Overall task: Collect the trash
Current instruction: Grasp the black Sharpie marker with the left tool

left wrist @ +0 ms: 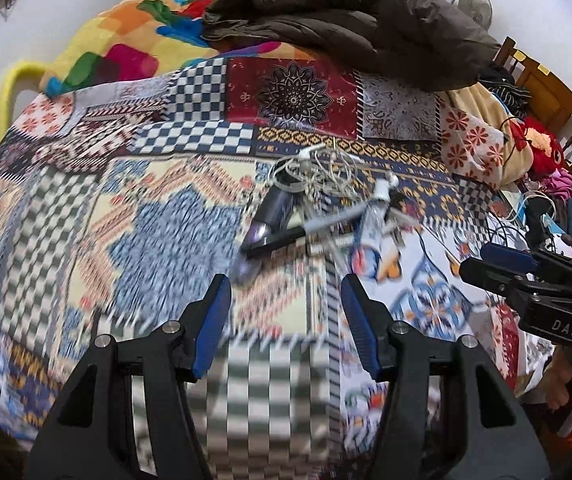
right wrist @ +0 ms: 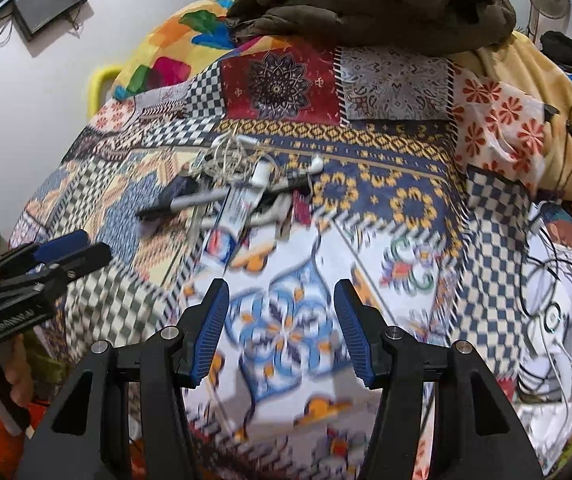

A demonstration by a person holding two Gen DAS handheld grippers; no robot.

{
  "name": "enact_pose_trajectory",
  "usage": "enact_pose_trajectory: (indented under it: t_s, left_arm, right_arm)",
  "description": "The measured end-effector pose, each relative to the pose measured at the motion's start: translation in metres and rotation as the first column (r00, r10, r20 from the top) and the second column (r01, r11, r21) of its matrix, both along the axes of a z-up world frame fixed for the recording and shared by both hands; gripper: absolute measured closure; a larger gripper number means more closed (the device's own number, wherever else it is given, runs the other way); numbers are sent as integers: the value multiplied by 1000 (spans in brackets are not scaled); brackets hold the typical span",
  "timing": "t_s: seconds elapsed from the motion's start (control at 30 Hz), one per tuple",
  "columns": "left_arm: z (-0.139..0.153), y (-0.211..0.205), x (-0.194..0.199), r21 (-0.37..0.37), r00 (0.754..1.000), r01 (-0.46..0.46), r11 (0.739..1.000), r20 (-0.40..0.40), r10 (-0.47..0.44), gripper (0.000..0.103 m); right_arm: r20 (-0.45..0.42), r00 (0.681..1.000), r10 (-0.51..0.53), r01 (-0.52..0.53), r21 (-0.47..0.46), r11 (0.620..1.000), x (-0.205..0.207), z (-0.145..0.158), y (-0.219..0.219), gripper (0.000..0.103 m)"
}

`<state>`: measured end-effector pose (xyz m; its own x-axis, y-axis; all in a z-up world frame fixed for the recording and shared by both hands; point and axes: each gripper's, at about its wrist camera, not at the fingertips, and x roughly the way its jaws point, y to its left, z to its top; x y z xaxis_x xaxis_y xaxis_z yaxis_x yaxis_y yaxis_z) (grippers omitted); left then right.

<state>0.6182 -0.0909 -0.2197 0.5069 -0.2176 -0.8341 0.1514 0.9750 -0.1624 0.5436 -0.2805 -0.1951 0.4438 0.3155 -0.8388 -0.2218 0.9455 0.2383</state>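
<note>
A heap of small trash [left wrist: 318, 204] lies near the middle of the bed [left wrist: 126, 200], on its patchwork cover: tangled white cord [left wrist: 322, 170], a dark pen [left wrist: 282, 238], a small clear bottle [left wrist: 376, 210] and blurred bits (too smeared to name). Toward the bed's far edge sits a brown jacket [left wrist: 346, 12]. The left claw [left wrist: 286, 292] hangs above the cover near the bed's near edge, jaws partly apart and holding nothing. The right claw [right wrist: 282, 298] does likewise beside it, also empty; the heap [right wrist: 242, 188] lies beyond both.
</note>
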Motion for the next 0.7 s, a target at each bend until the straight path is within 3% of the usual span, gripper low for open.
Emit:
enact_pose_trajectory:
  t_s: [0.2,0.33,0.4,0.53,0.63,0.7]
  left_arm:
    - [-12,-11,33,43,998,55,998,31,-57,51]
    - [-25,-17,47,57,996,84,995,-22,-83,57]
    - [-30,-22,51,58,994,105,993,-38,-103,62]
    - [-29,-33,48,104,988,155,982,-17,-154,64]
    - [-34,-40,48,96,982,185,978,-46,-181,80]
    - [-36,-42,46,59,981,188,980,-61,-185,85]
  right_arm:
    - [13,998,-67,66,49,997,35,-5,-12,52]
    - [19,998,-55,56,-31,998,50,-20,-10,52]
    - [22,999,-39,41,-73,997,53,-28,-5,55]
    - [-8,1000,6,-6,-62,998,60,-44,-2,69]
    - [5,1000,19,-19,-74,997,63,-45,1,76]
    - [-3,999,36,-36,-68,997,66,-45,2,79]
